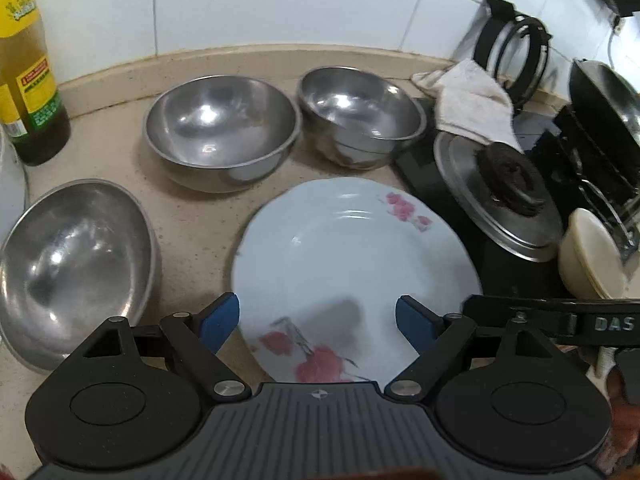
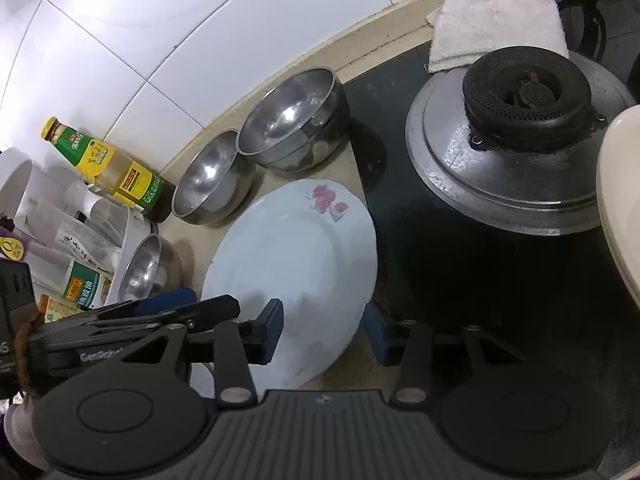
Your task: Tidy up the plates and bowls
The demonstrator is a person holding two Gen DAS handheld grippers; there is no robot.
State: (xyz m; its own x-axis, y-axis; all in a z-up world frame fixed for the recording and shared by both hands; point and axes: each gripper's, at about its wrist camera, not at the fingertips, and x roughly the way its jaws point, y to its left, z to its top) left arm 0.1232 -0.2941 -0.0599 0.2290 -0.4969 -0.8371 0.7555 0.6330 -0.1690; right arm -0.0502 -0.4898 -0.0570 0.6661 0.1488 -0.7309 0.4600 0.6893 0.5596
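The white plate with pink flowers lay flat on the counter, low in the middle of the left view. The left gripper hung over its near edge with its jaws wide open, one blue pad on each side of the rim, holding nothing. In the right view, the right gripper stood at the plate's lower edge with its jaws partly open. Its left pad sat over the plate and its right pad sat just off the rim. It held nothing that I could see.

I think the plate was the thing to move next. To do it well, one gripper should catch only the rim and pinch it gently, then lift it slowly, because a smooth plate can slip.

Three shiny metal bowls waited near the plate: one bowl at the upper middle of the left view, a stack of bowls to its right, and one big bowl at the lower left.

The counter was beige and speckled. White wall tiles stood behind it. A bottle stood at the upper left. On the right were a black stove top with a burner and a white cloth.
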